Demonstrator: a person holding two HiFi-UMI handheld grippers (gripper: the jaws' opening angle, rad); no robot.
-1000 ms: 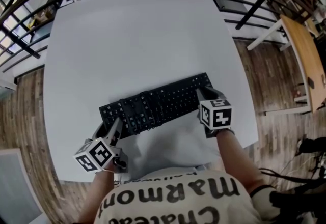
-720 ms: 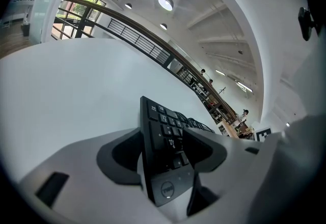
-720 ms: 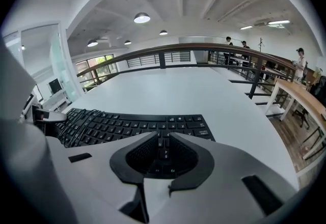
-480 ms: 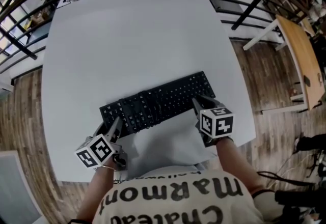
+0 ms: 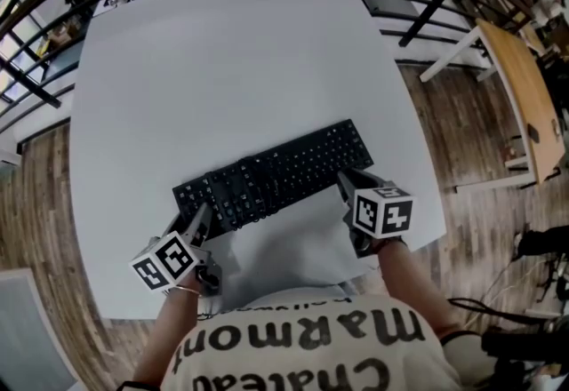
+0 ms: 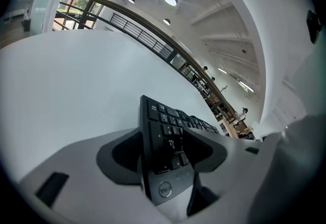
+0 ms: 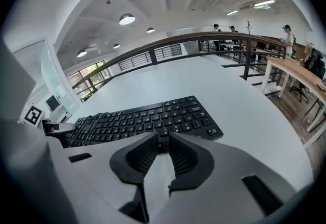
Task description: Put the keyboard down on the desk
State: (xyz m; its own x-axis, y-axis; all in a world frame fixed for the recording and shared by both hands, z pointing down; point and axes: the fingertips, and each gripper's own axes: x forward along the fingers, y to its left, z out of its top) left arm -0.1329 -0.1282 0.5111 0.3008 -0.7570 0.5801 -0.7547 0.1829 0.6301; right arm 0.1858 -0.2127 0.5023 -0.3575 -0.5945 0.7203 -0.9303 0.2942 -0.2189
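One keyboard (image 5: 276,171), one desk (image 5: 231,60), left tongs (image 6: 168,142) clamping keyboard end, right tongs (image 7: 163,141) nearly closed (seemingly empty)

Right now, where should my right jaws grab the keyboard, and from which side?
Probably the keyboard at its right end, by the thin near edge, coming from your side. It lies about level on the desk, so only top and underside offer a pinch: roll the right gripper like the left gripper clamped on the left end, and open its nearly shut jaws.

Matt black plastic keyboard (image 5: 271,176) on a smooth white desk (image 5: 222,69) (wooden floor (image 5: 462,140) around)
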